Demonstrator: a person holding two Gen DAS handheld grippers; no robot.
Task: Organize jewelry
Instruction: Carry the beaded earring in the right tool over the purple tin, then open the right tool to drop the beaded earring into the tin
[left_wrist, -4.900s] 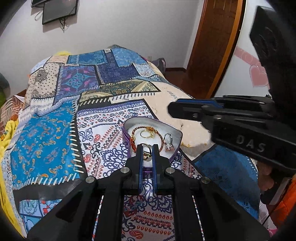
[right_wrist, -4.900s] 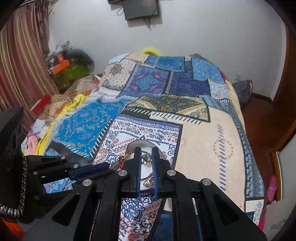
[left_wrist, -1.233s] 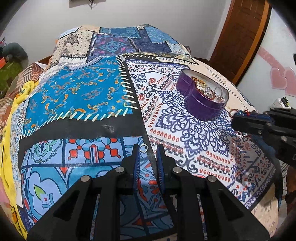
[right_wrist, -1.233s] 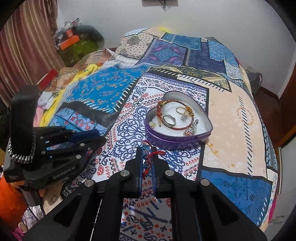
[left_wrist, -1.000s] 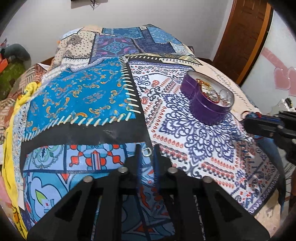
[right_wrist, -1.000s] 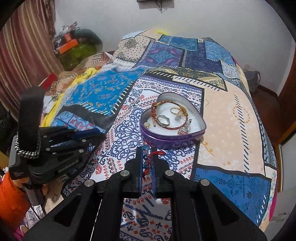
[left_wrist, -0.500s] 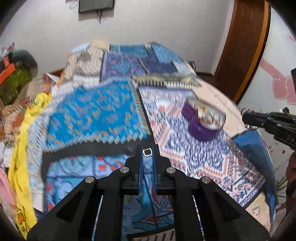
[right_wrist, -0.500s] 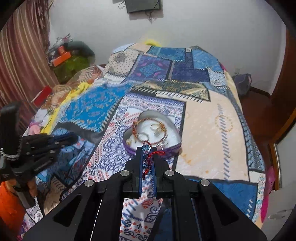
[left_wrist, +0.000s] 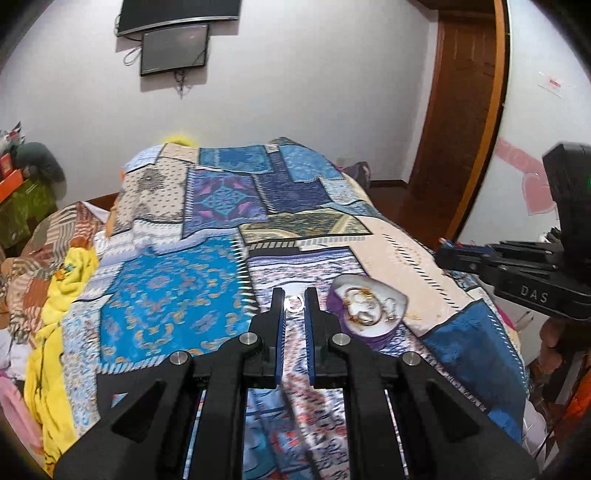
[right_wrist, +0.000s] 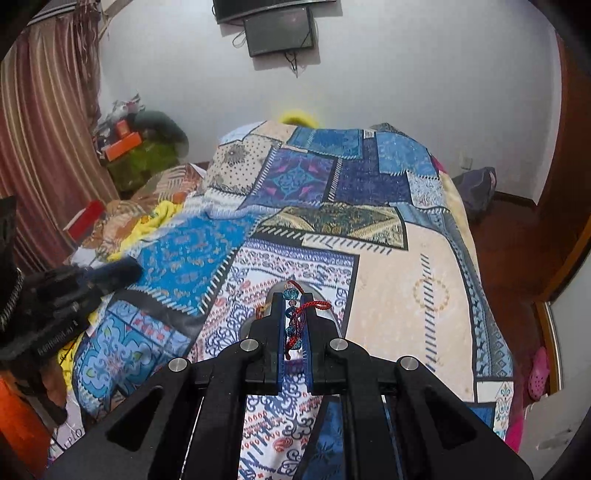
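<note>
A purple heart-shaped tin (left_wrist: 369, 314) with bracelets and rings inside sits on the patterned bedspread (left_wrist: 177, 295). My left gripper (left_wrist: 294, 301) is shut on a small silver ring (left_wrist: 294, 303), held above the bed just left of the tin. My right gripper (right_wrist: 294, 299) is shut on a red cord bracelet with blue beads (right_wrist: 293, 321) and hovers over the tin (right_wrist: 327, 314), which its fingers mostly hide. The right gripper shows in the left wrist view (left_wrist: 443, 254), right of the tin. The left gripper shows in the right wrist view (right_wrist: 122, 271), blurred.
The bed fills the middle of the room. A yellow cloth (left_wrist: 70, 280) and clutter lie along its left side. A wooden door (left_wrist: 461, 129) stands at the right. A screen (left_wrist: 173, 48) hangs on the far wall. Curtains (right_wrist: 40, 147) hang on the left.
Both grippers have risen and moved toward the tin. The left gripper carried the ring from the bed's near left up beside the tin. The right gripper came over the tin with the bracelet.
</note>
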